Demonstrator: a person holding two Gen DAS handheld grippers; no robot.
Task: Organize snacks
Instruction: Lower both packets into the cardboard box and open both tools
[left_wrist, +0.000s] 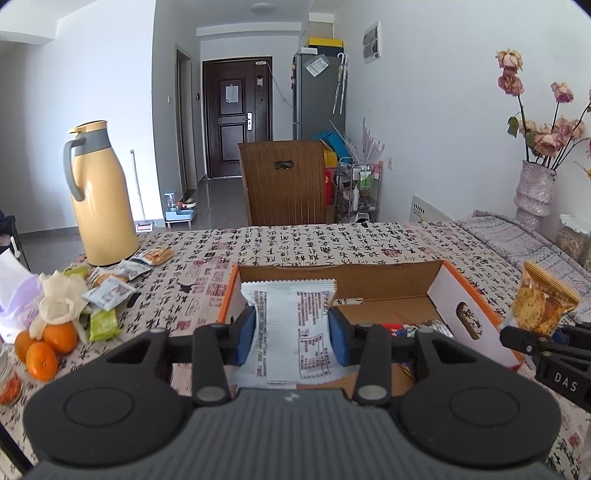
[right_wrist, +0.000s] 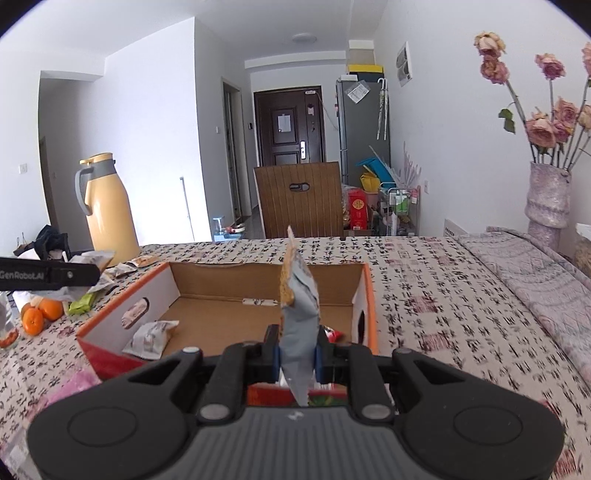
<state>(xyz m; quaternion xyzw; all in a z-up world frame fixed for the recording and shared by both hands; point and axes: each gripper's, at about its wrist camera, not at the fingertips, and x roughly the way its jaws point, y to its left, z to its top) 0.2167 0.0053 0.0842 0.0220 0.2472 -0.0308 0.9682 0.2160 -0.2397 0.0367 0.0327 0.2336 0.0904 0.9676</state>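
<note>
My left gripper (left_wrist: 291, 334) is shut on a white snack packet (left_wrist: 291, 332) with printed text, held flat over the near left end of an open cardboard box (left_wrist: 391, 280) with orange edges. My right gripper (right_wrist: 298, 356) is shut on an orange and grey snack packet (right_wrist: 299, 306), held upright on its edge above the box's (right_wrist: 221, 314) near wall; the same packet (left_wrist: 543, 302) shows at the right of the left wrist view. Inside the box lie a white packet (right_wrist: 151, 338) and a red one (right_wrist: 332, 334). More loose snack packets (left_wrist: 110, 291) sit on the tablecloth left of the box.
A yellow thermos jug (left_wrist: 99, 195) stands at the table's far left. Tangerines (left_wrist: 44, 347) and a white flower lie near the left edge. A vase of dried roses (right_wrist: 546, 199) stands far right. A wooden chair (left_wrist: 284, 181) is behind the table.
</note>
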